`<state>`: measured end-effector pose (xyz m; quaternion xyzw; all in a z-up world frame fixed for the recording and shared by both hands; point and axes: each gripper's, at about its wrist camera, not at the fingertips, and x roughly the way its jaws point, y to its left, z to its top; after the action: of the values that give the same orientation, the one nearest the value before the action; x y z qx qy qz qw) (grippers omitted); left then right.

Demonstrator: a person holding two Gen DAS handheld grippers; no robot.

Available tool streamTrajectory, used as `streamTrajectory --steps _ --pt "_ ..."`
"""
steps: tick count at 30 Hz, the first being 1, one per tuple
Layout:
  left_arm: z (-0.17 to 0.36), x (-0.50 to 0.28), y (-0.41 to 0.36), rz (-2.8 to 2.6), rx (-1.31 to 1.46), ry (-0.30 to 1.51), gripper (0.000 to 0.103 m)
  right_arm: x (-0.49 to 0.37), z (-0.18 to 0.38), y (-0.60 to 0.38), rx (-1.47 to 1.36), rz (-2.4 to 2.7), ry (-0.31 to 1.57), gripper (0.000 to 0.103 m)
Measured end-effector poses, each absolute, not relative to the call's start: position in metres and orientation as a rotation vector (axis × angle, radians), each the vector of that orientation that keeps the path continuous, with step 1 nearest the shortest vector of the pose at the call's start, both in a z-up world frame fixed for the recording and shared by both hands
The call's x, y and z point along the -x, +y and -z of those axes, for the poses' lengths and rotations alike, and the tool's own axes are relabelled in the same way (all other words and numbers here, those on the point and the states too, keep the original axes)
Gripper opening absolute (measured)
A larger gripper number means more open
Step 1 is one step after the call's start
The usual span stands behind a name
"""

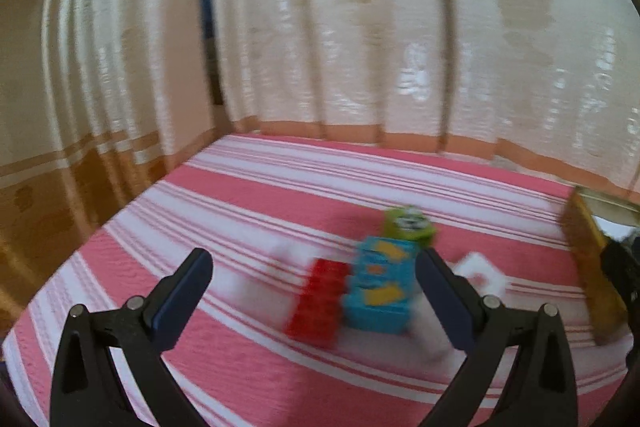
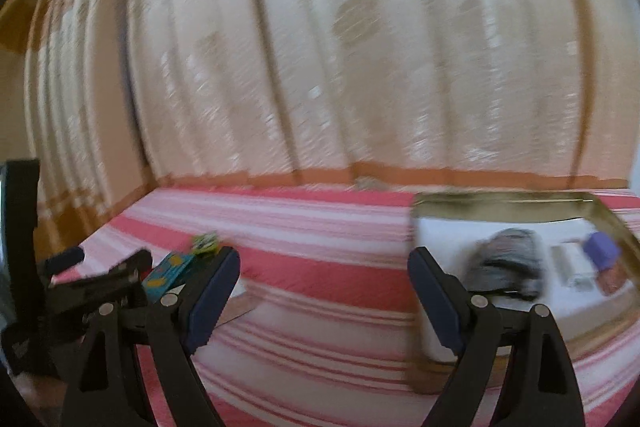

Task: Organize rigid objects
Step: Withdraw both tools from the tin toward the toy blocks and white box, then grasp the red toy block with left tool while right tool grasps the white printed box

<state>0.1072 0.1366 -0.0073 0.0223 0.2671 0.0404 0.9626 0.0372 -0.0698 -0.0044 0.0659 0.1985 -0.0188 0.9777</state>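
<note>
In the left wrist view, a red studded brick (image 1: pixel 320 301), a blue box-shaped toy with yellow marks (image 1: pixel 380 289) and a green toy block (image 1: pixel 408 225) lie together on a pink-and-white striped cloth (image 1: pixel 240 195). A white piece (image 1: pixel 482 273) lies to their right. My left gripper (image 1: pixel 314 301) is open and empty, its jaws standing to either side of the red brick and blue toy. In the right wrist view, my right gripper (image 2: pixel 322 297) is open and empty above the cloth. The blue toy (image 2: pixel 170 271) and green block (image 2: pixel 206 243) show at its left.
A shallow metal tin (image 2: pixel 504 201) stands at the right, holding a grey object (image 2: pixel 506 263) and a purple piece (image 2: pixel 600 251); its edge also shows in the left wrist view (image 1: pixel 584 263). A cream patterned curtain (image 1: pixel 360 27) hangs behind the surface. The left gripper shows in the right wrist view (image 2: pixel 100 279).
</note>
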Motion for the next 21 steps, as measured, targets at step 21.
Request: streamTrajectory --steps 21 --pt "0.024 -0.138 0.187 -0.238 0.030 0.699 0.103 -0.133 0.053 0.015 0.036 -0.285 0.872 0.088"
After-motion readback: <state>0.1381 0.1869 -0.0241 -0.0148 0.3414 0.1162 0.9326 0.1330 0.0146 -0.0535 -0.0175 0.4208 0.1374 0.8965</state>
